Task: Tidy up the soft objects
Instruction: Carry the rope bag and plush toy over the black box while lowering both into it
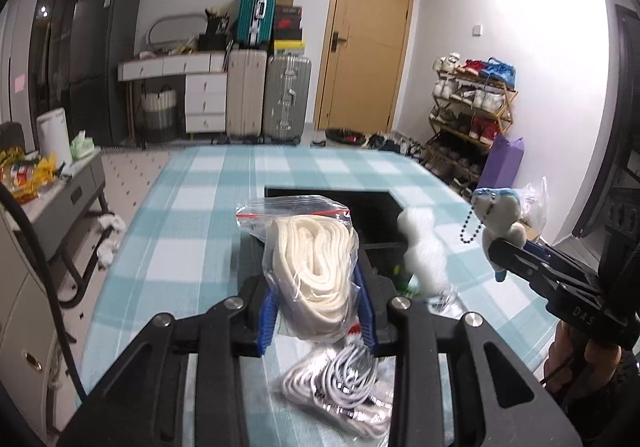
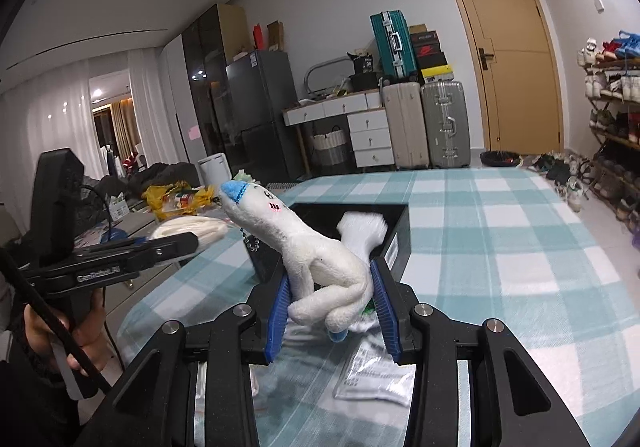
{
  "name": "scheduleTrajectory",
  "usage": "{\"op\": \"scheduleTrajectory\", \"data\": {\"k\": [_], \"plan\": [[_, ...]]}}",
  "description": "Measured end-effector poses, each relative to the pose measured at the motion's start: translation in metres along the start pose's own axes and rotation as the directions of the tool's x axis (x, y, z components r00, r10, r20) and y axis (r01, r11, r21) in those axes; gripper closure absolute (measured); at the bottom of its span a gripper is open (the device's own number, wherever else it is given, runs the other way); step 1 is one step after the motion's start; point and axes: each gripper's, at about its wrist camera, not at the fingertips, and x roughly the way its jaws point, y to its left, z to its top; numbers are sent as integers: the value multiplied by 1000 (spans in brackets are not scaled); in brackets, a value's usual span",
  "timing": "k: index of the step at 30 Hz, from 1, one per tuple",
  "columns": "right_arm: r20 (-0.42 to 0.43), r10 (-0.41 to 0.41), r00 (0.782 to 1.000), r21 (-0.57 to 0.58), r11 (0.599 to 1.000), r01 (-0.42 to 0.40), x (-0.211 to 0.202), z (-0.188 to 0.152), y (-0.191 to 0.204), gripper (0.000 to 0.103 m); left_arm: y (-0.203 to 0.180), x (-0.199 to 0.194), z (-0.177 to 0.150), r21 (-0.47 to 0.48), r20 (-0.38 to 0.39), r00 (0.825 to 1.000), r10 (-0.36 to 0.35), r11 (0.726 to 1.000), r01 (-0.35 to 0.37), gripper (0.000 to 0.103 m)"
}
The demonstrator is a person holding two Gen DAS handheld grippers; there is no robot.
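My left gripper (image 1: pixel 318 307) is shut on a clear zip bag of cream strap (image 1: pixel 310 259), held above the checked tablecloth (image 1: pixel 192 207). My right gripper (image 2: pixel 332 307) is shut on a white plush toy (image 2: pixel 316 259) with a blue cap and bead chain; it also shows in the left wrist view (image 1: pixel 500 223). A black open box (image 1: pixel 344 207) sits on the table ahead, with a white fluffy item (image 2: pixel 362 227) in it. A bag of grey cable (image 1: pixel 340 383) lies under the left gripper.
A flat foil packet (image 2: pixel 376 379) lies on the table below the right gripper. A grey side cabinet (image 1: pixel 60 199) stands left of the table. Suitcases (image 1: pixel 264 95), a door and a shoe rack (image 1: pixel 468 115) stand beyond.
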Motion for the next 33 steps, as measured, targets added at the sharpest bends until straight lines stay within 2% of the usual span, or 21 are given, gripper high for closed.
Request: {"op": "scheduleTrajectory", "data": {"k": [6, 14, 23, 33], "plan": [[7, -2, 1000, 16, 1000, 2, 8, 30, -8, 64, 1, 2, 20, 8, 51, 999, 1, 1000, -2, 71], [-19, -27, 999, -12, 1000, 27, 31, 63, -14, 64, 8, 29, 35, 12, 66, 997, 32, 999, -32, 71], [-81, -32, 996, -70, 997, 27, 72, 74, -10, 64, 11, 67, 44, 8, 43, 998, 46, 999, -46, 71], [-157, -49, 986, -70, 997, 39, 119, 70, -22, 64, 3, 105, 39, 25, 3, 998, 56, 998, -56, 71]]}}
